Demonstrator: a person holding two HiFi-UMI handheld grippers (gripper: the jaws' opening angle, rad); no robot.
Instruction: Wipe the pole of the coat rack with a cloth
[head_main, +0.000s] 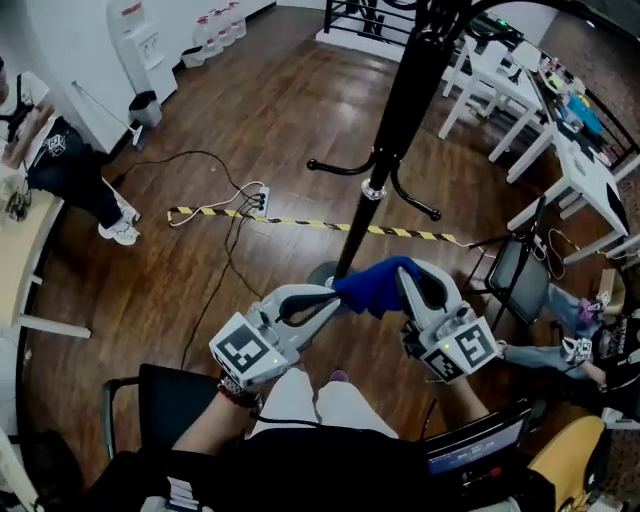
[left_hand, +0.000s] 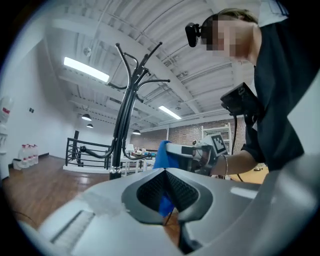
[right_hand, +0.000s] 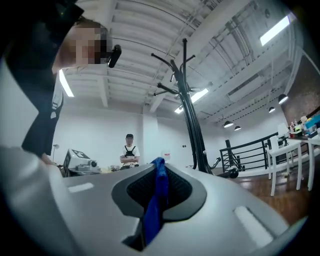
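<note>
The black coat rack pole (head_main: 400, 110) rises from its base just beyond my hands, with hooks curving off its lower ring. A blue cloth (head_main: 375, 285) is stretched between both grippers, in front of the pole's foot. My left gripper (head_main: 333, 297) is shut on the cloth's left end, where blue shows in the seam of its jaws (left_hand: 165, 202). My right gripper (head_main: 405, 275) is shut on the right end, and the cloth (right_hand: 157, 200) hangs down between its pads. The pole (left_hand: 122, 130) stands a little beyond the left jaws, and it (right_hand: 192, 130) is to the right of the right jaws.
Yellow-black tape (head_main: 300, 222) and a power strip (head_main: 255, 198) with cables lie on the wood floor behind the rack. White tables (head_main: 570, 150) stand at the right, a black chair (head_main: 170, 400) near left. One person sits at far left (head_main: 70, 160), another stands behind (right_hand: 129, 152).
</note>
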